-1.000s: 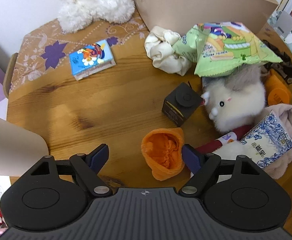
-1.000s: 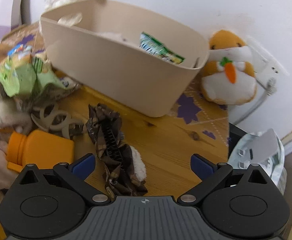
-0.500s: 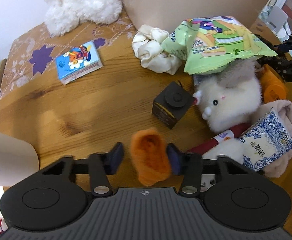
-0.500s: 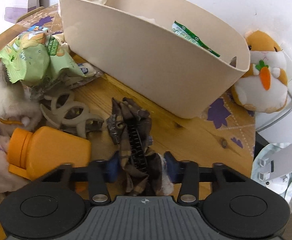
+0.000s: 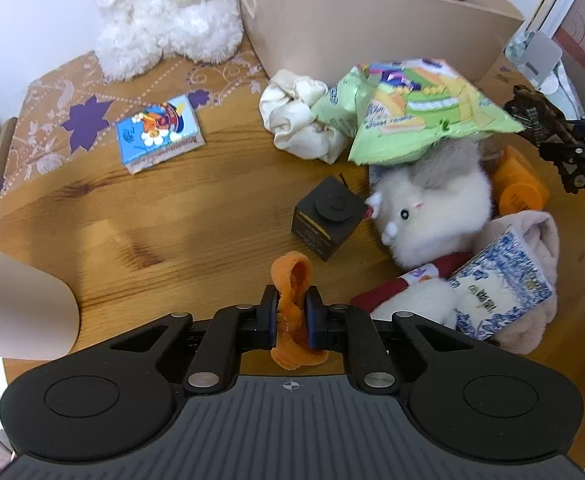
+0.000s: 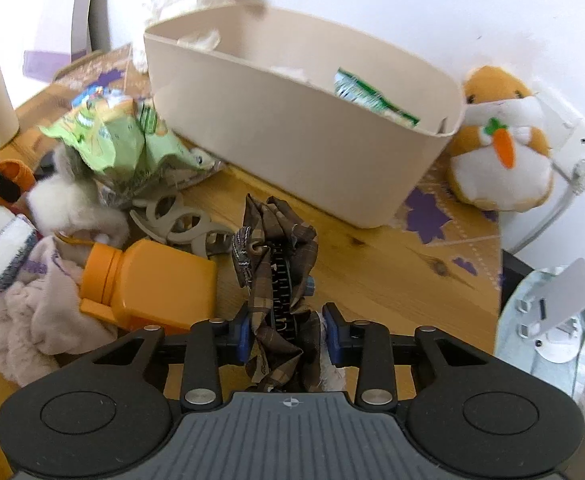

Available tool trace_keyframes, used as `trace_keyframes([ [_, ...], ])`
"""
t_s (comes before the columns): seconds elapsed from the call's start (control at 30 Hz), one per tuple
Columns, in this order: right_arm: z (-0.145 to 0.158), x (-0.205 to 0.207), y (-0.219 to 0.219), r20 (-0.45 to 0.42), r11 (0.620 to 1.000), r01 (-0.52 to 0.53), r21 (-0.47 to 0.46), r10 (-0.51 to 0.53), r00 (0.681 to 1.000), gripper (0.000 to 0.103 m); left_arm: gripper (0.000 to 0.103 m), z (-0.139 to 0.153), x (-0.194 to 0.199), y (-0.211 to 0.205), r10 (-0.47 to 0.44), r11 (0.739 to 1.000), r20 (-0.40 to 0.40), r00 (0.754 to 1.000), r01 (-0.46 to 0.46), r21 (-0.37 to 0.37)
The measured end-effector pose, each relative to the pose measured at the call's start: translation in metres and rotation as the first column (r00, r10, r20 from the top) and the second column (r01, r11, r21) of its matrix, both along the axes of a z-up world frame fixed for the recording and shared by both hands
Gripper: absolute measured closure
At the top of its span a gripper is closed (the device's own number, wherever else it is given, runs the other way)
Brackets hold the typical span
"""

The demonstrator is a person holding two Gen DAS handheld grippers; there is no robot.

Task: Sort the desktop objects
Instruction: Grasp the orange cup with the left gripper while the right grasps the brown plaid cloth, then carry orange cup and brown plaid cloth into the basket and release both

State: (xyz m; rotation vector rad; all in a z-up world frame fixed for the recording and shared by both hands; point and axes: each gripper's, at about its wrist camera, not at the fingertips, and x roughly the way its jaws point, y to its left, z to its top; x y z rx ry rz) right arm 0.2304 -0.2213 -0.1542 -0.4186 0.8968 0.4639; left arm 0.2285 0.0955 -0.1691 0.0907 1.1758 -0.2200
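Closed since a second ago, both sets of jaws: then spread wide either side of their targets, now pinched in on them.

Left gripper [image 5: 291, 317] first: clamped hard on orange cloth [image 5: 293, 286], jaws almost together with the fabric squeezed flat between the pads. Cloth standing up out of the grip, long axis running straight ahead along the fingers, its free loop reaching toward black box [image 5: 327, 217]; lower end bulging out below the pads. Beige bin [image 5: 356, 28] well beyond, at the far side of the table, past the box and the green snack bag [image 5: 420, 108]. Judged from that, next a lift clear and a carry forward and to the right over the clutter.

Right gripper [image 6: 289, 338] next: jaws closing on brown plaid hair clip [image 6: 278, 280], pads against its fabric on the left side, a white fluffy bit pressed against the right pad. Clip lying lengthwise along the fingers, black teeth running down its middle, far end pointing at the bin [image 6: 292, 128]. Bin near, directly ahead of this gripper, nothing between but bare table. Orange bottle [image 6: 152, 280] just left of the clip, close enough to be brushed on the way up. Of the two, right hand plainly nearer the bin.
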Motion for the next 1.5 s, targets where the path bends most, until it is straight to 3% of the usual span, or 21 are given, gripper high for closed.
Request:
trace_keyframes([
  [0.5,0.063,-0.01,-0.028,0.137,0.996,0.051,0.07,-0.06,0.989,0.07,0.09,0.067,0.013,-0.005,-0.018,1.0,0.163,0.986,0.021,-0.017],
  [1.0,0.116,0.037,-0.045,0.253,0.986,0.12,0.113,-0.145,0.956,0.07,0.09,0.133,0.066,-0.034,-0.063,0.998,0.356,0.932,0.068,-0.002],
  [1.23,0.135,0.074,-0.029,0.277,0.977,0.154,0.146,-0.189,0.942,0.07,0.09,0.147,0.107,-0.05,-0.075,0.997,0.4,0.913,0.071,0.025],
  [1.5,0.134,0.119,0.006,0.238,0.959,0.205,0.194,-0.249,0.939,0.07,0.09,0.141,0.146,-0.073,-0.056,0.998,0.398,0.916,0.053,0.019],
])
